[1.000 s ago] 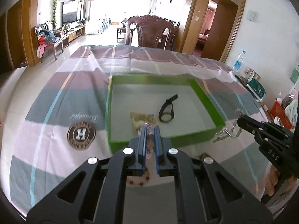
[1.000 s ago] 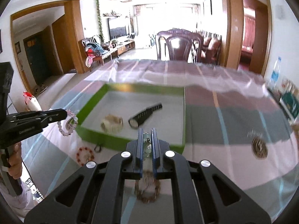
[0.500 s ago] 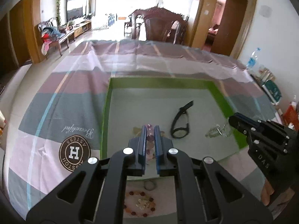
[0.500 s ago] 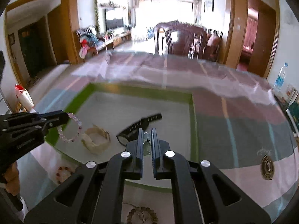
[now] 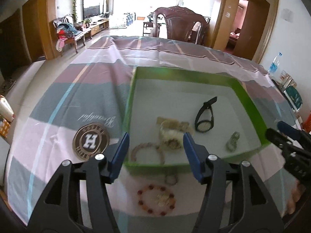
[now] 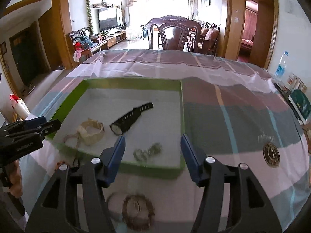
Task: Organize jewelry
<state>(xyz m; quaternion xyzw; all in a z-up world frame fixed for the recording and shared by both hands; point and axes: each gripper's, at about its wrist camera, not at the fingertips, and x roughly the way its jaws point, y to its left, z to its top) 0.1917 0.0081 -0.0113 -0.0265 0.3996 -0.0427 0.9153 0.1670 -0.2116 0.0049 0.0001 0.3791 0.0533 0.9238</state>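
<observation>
Both claws, shut half a second earlier, had opened: left gripper (image 5: 155, 145) dropped the pale pink bead bracelet (image 5: 144, 151), right gripper (image 6: 152, 147) the silver chain (image 6: 147, 151), into the green-rimmed tray (image 5: 250, 101) ahead on the striped tablecloth (image 5: 77, 97)

- Tablecloth (image 5: 58, 101): soft matt cloth, lightly creased.
- Green tray (image 5: 250, 104): matt card-like walls.
- Black watch (image 6: 128, 119): matt strap, looks rubbery.
- Chair (image 6: 173, 35), upper centre: glossy dark wood.
- Red bead bracelet (image 5: 156, 199): smooth beads.
</observation>
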